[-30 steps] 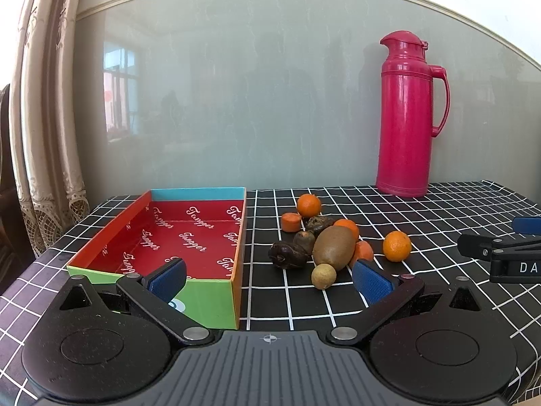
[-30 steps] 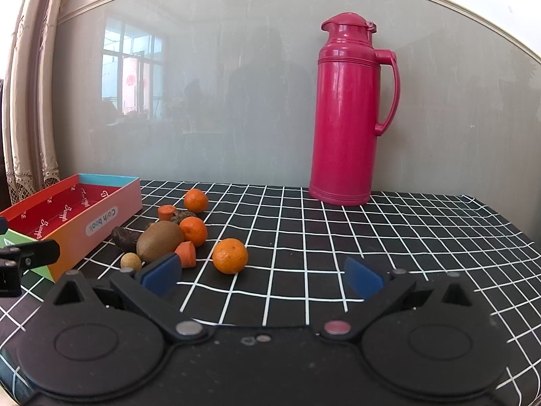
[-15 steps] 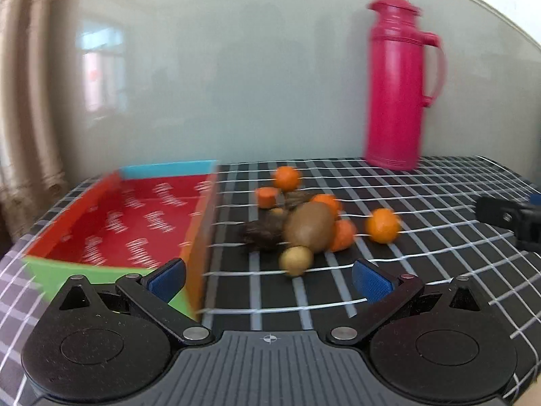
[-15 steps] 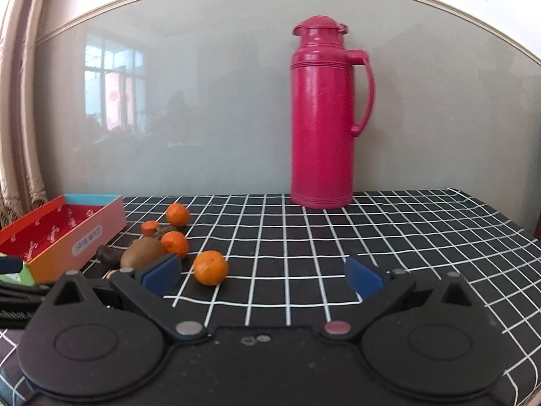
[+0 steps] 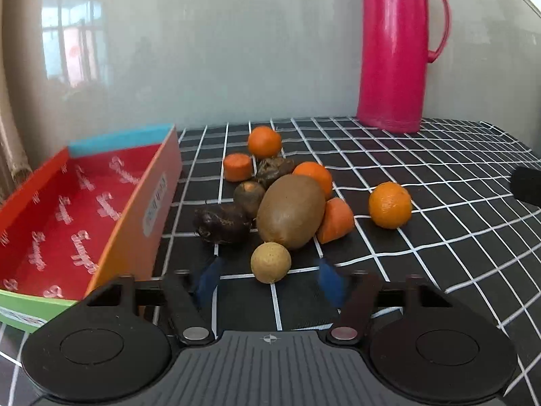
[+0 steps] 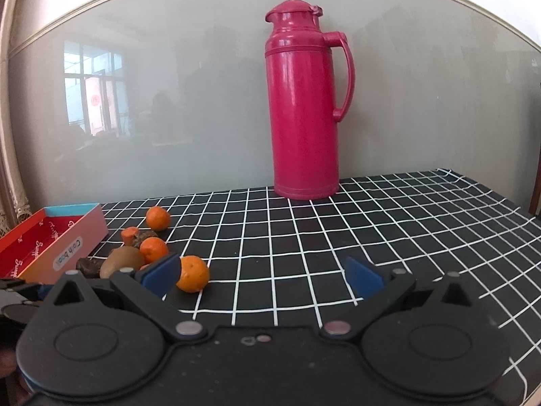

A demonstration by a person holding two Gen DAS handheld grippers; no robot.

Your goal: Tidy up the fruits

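Note:
In the left wrist view a pile of fruit lies on the checked cloth: a brown kiwi (image 5: 291,210), a small tan round fruit (image 5: 270,262), a dark wrinkled fruit (image 5: 221,223), three tangerines (image 5: 389,205), and carrot pieces (image 5: 334,220). My left gripper (image 5: 268,282) is open, its blue pads (image 5: 207,280) either side of the tan fruit, just short of it. An open red-lined box (image 5: 67,203) stands at left. My right gripper (image 6: 262,272) is open and empty, right of the pile (image 6: 121,264) and near a tangerine (image 6: 192,273).
A tall pink thermos (image 6: 304,108) stands at the back against a glossy grey wall panel. The black checked tablecloth (image 6: 405,237) drops off at the right edge. A curtain hangs at far left. The right gripper's tip (image 5: 525,186) shows at the right edge.
My left gripper has moved forward and right toward the fruit pile, now close to the tan fruit, and its pads have narrowed. My right gripper has shifted slightly right and back.

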